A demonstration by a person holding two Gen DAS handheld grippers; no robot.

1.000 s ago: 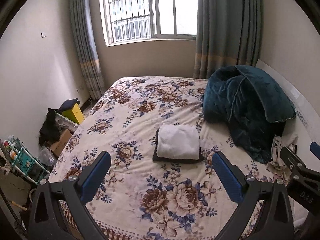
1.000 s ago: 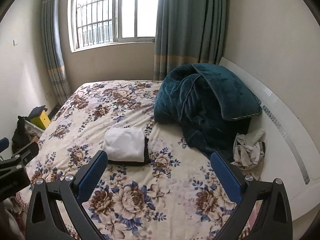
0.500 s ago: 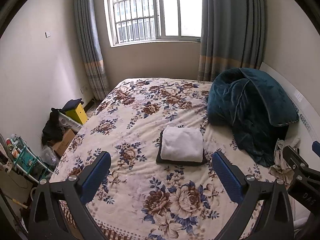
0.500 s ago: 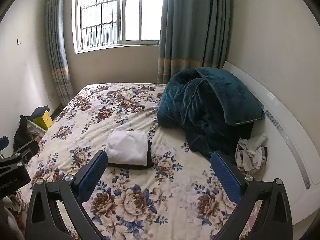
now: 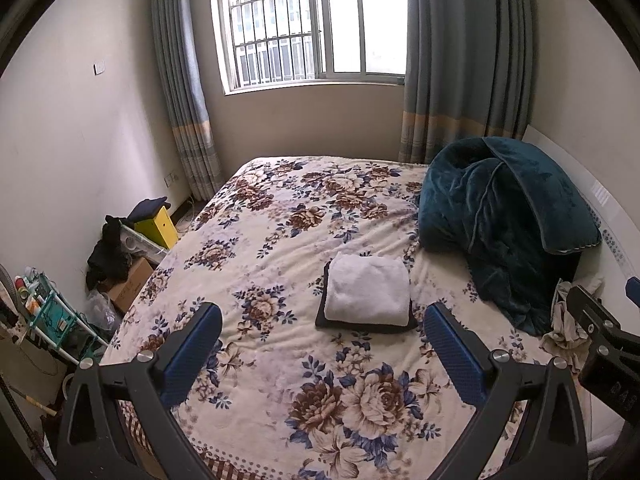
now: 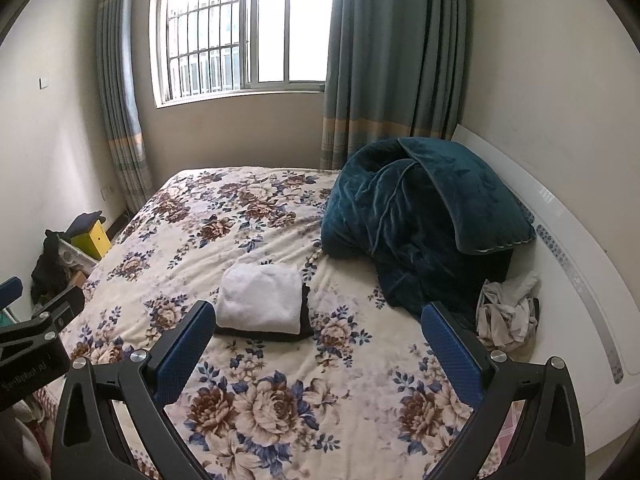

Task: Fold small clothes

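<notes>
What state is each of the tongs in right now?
Left tongs: open, holding nothing.
Right tongs: open, holding nothing.

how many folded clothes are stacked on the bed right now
2. A white folded piece lies on top of a dark folded piece mid-bed. More could be hidden between them. The crumpled pile by the headboard is unfolded.

Little can be read. In the left wrist view, the right gripper [image 5: 612, 364] carries embossed characters on its black body, roughly "DA3". In the right wrist view, the left gripper [image 6: 32, 344] bears faint lettering, too blurred to read.
</notes>
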